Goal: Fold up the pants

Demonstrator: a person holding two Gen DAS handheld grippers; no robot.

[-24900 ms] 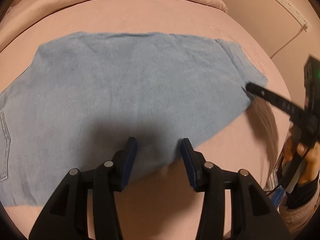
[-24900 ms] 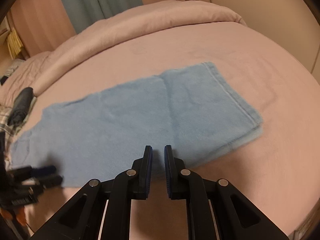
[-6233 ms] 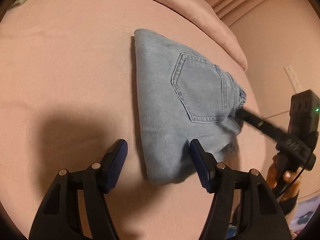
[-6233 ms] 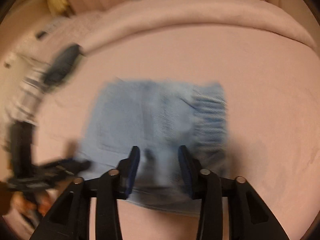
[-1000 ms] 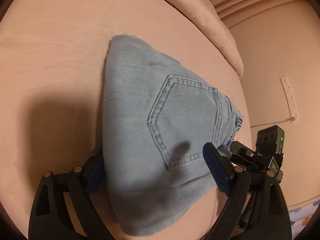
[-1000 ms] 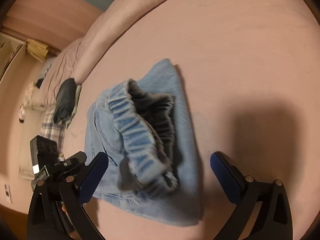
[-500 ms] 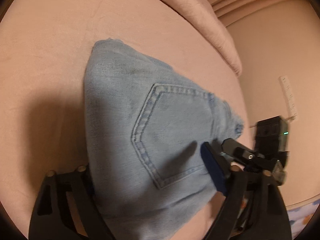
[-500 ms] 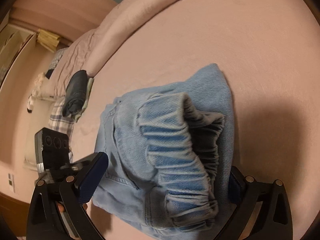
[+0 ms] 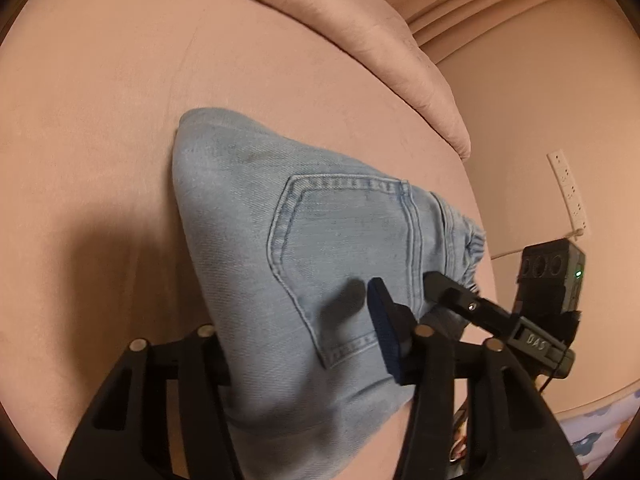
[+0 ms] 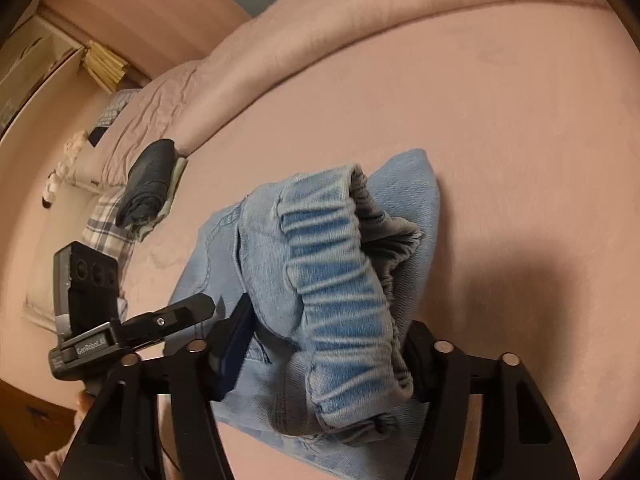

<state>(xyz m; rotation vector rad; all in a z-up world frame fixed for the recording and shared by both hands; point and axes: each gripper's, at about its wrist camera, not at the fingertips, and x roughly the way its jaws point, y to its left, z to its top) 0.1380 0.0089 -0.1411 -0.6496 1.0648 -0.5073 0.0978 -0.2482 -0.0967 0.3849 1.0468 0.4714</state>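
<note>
The left gripper is clamped on the near end of a folded bundle of light blue pants. Its jaws have just been closing, and the denim bulges between them: the blue pad of one finger presses into the cloth just below the back pocket, while the other finger is hidden under the fabric. The right gripper grips the same bundle from the waistband end, its jaws also just closed inward. One blue pad pushes against the side of the pants, and the gathered elastic waistband fills the gap, hiding the opposite finger. The pants lie on a pink bed, near its front edge, with the two grippers close together at the corner of the bundle. Behind the pants, a rolled pink blanket runs along the far side of the bed. To the left of the pants in the right wrist view sits a dark folded garment on plaid cloth.
</note>
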